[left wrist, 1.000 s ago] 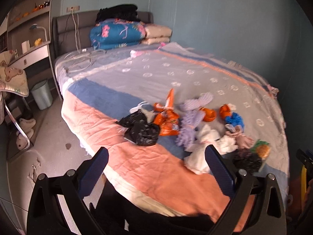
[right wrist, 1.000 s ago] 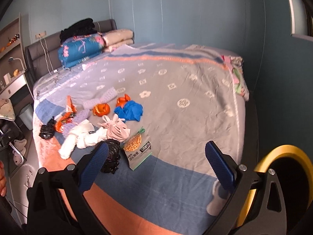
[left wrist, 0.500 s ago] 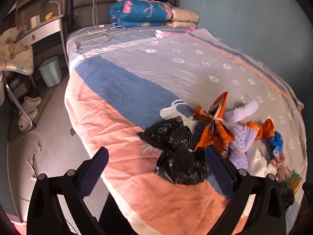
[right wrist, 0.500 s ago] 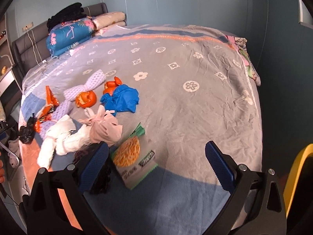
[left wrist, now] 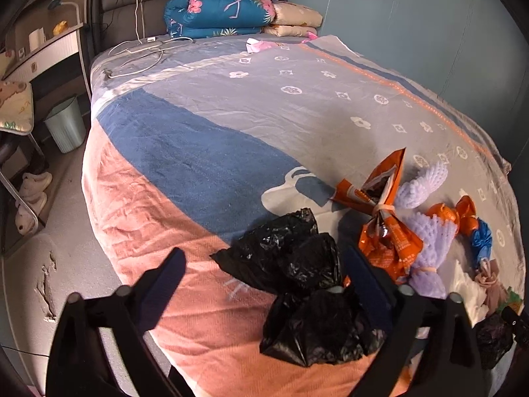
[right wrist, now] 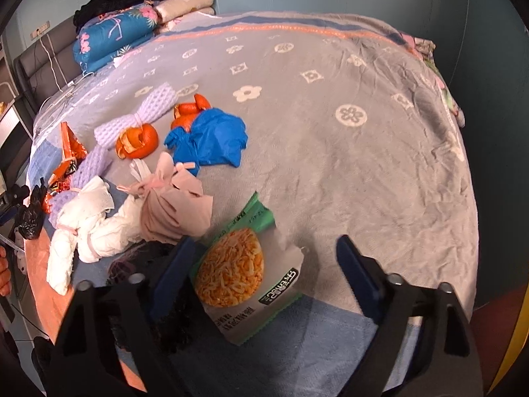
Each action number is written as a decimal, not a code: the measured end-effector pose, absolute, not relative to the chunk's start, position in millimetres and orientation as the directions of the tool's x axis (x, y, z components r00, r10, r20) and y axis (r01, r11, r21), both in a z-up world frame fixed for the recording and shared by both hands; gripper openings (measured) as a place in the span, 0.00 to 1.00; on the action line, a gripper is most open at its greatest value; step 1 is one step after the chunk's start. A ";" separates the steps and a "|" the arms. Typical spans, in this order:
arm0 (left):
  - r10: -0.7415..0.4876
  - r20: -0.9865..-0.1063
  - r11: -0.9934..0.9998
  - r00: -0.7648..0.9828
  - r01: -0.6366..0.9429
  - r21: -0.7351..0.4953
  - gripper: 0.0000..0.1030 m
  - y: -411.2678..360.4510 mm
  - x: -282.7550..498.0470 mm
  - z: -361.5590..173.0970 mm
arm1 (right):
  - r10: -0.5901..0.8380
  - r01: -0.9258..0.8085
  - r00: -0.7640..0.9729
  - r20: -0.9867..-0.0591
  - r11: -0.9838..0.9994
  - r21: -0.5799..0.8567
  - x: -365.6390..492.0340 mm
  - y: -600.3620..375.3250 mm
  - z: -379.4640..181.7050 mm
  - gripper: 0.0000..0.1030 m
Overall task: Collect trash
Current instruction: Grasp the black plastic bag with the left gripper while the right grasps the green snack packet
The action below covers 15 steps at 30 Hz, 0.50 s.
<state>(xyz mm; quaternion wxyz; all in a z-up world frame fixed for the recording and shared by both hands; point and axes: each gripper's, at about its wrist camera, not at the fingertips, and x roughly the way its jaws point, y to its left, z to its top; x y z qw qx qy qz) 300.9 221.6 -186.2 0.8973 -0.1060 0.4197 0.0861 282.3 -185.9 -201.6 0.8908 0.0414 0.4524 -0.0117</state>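
Trash lies in a cluster on the bed. In the left wrist view my left gripper is open, its jaws either side of a crumpled black plastic bag, with an orange snack wrapper and purple foam netting beyond it. In the right wrist view my right gripper is open over a green-and-white snack packet. A beige tied cloth, white tissue bundle, blue plastic bag, orange peel and another black bag lie to its left.
The bed blanket is grey, blue and pink. Folded quilts and a white cable lie at the headboard. A pale green bin stands on the floor left of the bed, by a desk and slippers.
Both grippers have moved in closer and lower over the bed. The left now straddles the black bag; the right now hovers over the snack packet. Both stay open.
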 end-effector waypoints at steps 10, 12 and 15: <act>0.047 -0.755 0.972 0.654 -0.205 -0.117 0.09 200.2 292.9 -191.3 | 0.033 0.033 0.588 -0.808 0.997 0.065 283.2 -183.4 -199.8 0.21; 0.022 -0.742 0.973 0.670 -0.183 -0.137 0.06 197.3 289.2 -188.6 | 0.043 0.027 0.586 -0.809 0.997 0.072 283.0 -184.3 -197.7 0.15; -0.003 -0.723 0.969 0.691 -0.178 -0.173 0.05 199.5 282.9 -181.2 | 0.048 0.016 0.597 -0.801 0.997 0.072 278.2 -185.6 -189.6 0.10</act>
